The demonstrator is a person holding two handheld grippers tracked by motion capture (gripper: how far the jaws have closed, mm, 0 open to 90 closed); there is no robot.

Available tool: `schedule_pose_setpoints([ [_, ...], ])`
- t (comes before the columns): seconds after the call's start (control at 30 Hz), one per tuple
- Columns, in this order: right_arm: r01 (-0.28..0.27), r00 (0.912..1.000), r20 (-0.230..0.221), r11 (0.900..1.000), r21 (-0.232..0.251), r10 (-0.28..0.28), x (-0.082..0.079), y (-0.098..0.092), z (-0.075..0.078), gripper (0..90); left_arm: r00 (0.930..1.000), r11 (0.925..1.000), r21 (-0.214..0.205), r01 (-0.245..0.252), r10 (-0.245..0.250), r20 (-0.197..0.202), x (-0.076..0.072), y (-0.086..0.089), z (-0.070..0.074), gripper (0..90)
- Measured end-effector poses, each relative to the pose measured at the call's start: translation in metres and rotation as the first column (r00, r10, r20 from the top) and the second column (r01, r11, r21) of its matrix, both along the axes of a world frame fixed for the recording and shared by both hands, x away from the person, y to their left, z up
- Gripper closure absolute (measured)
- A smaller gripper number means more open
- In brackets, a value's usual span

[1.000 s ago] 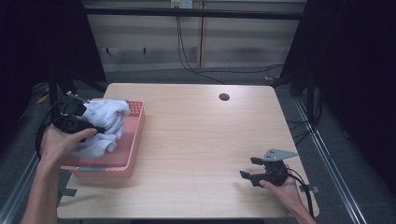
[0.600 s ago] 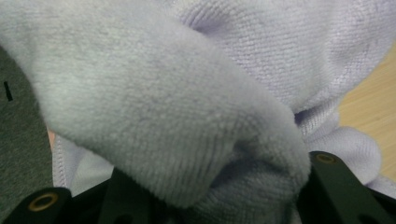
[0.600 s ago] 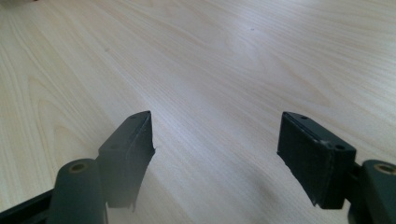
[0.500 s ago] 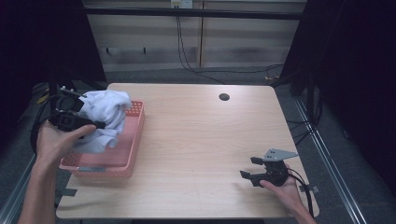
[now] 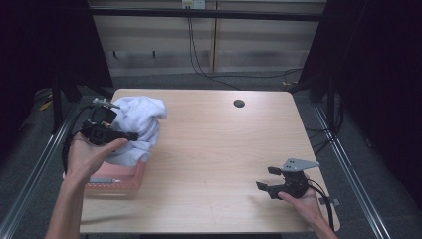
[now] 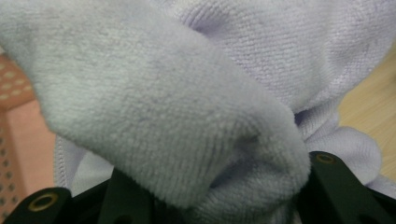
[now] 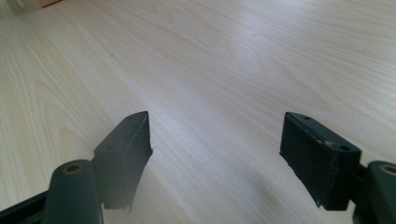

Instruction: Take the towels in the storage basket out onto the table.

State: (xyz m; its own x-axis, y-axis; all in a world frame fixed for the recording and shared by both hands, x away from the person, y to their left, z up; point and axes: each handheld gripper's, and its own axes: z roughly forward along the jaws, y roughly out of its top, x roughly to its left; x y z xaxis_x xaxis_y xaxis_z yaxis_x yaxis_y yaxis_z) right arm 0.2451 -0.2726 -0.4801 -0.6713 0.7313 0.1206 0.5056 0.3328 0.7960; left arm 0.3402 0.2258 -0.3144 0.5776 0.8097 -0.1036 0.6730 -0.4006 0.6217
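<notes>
A bunched white towel (image 5: pixel 139 127) hangs above the pink basket (image 5: pixel 117 181) at the table's left side. My left gripper (image 5: pixel 130 135) is shut on the towel and lifts it. In the left gripper view the towel (image 6: pixel 187 93) bulges out between my two black jaws, with the basket's pink wall (image 6: pixel 18 140) behind it at the left. My right gripper (image 5: pixel 263 178) rests low over the wooden table (image 5: pixel 219 149) near the front right, open with nothing in it. The right gripper view has my right gripper (image 7: pixel 215 149) with its jaws wide apart over bare wood.
A round dark cable hole (image 5: pixel 239 103) sits in the tabletop at the back. Metal rails run along both sides of the table. Cables hang by the back wall.
My left gripper has lifted the towel up out of the basket and carried it a little to the right. The right gripper has stayed in place.
</notes>
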Motion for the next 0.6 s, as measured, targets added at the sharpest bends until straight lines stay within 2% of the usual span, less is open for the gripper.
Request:
schedule_pose_setpoints([
  [0.03, 0.0, 1.0, 0.0, 1.0, 0.0, 0.0, 0.0, 0.0, 0.0, 24.5, 1.0, 1.0, 0.0, 0.0, 0.0, 0.0, 0.0, 0.0, 0.0, 53.6],
  [0.13, 0.001, 1.0, 0.001, 1.0, 0.003, -0.001, 0.0, 0.0, 0.0, 24.5, 0.9992, 0.9992, -0.015, 0.037, -0.036, 0.014, -0.001, -0.02, 0.0, 53.5],
  [0.17, 0.002, 1.0, 0.002, 1.0, 0.003, -0.002, 0.0, 0.0, 0.0, 24.4, 0.9992, 0.9992, -0.015, 0.037, -0.036, 0.014, -0.001, -0.02, 0.0, 53.5],
  [0.2, 0.002, 1.0, 0.001, 1.0, 0.001, -0.002, 0.0, 0.0, 0.0, 24.5, 0.9978, 0.9977, -0.021, 0.065, -0.065, 0.017, -0.001, -0.031, -0.002, 53.5],
  [0.3, 0.001, 1.0, 0.002, 1.0, 0.003, -0.001, 0.0, -0.001, 0.0, 24.5, 0.9965, 0.9963, -0.026, 0.082, -0.082, 0.017, 0.001, -0.046, -0.006, 53.4],
  [0.4, 0.003, 1.0, 0.0, 1.0, 0.002, -0.003, 0.0, -0.001, 0.0, 24.4, 0.9938, 0.9922, -0.057, 0.111, -0.111, 0.009, 0.005, -0.058, -0.015, 53.2],
  [0.53, 0.004, 1.0, 0.003, 1.0, 0.004, -0.004, -0.001, -0.002, 0.001, 24.5, 0.9926, 0.9905, -0.065, 0.121, -0.121, 0.011, 0.006, -0.069, -0.023, 53.1],
  [0.6, 0.006, 1.0, -0.002, 1.0, 0.003, -0.006, 0.0, -0.002, 0.0, 24.5, 0.991, 0.9876, -0.082, 0.134, -0.134, 0.008, 0.007, -0.079, -0.03, 52.9],
])
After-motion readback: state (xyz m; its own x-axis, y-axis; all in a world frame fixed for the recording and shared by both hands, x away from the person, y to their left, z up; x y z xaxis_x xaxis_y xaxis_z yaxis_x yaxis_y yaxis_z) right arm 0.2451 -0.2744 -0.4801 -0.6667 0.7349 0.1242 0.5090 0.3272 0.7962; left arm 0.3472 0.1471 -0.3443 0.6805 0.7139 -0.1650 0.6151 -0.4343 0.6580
